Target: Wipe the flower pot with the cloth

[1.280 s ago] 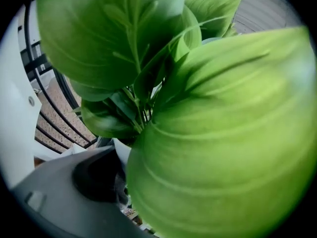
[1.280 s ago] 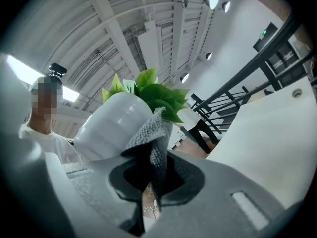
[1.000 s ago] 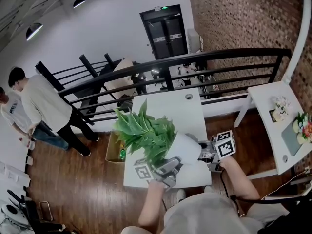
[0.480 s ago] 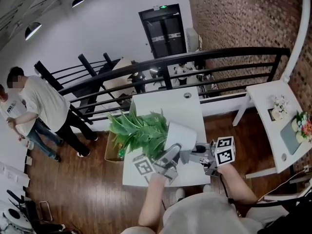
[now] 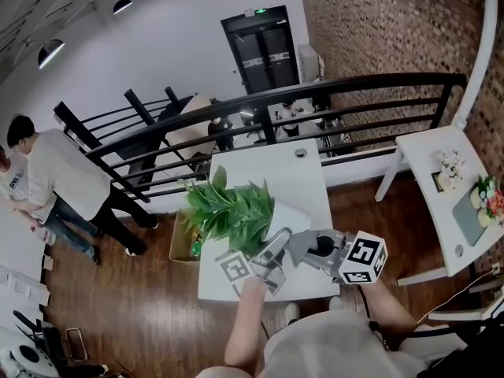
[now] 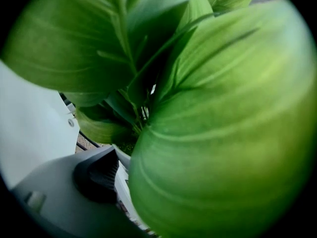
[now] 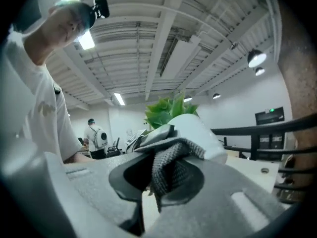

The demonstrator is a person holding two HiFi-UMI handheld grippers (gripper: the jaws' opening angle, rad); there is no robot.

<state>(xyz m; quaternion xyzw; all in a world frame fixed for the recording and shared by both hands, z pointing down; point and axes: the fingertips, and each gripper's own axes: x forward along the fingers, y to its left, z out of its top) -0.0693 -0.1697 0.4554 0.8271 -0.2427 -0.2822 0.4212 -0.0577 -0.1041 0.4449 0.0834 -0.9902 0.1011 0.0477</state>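
Over the white table (image 5: 309,176), the left gripper (image 5: 272,252) clamps the rim of the tilted white flower pot (image 5: 295,213); the right gripper (image 7: 166,182) pinches a grey cloth (image 7: 173,160) at its side.

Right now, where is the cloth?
The cloth is pinched in the right gripper, low and centre in the head view above the table's near edge, right beside the white flower pot.

Cloth (image 5: 302,247) beside tilted flower pot (image 5: 292,214).
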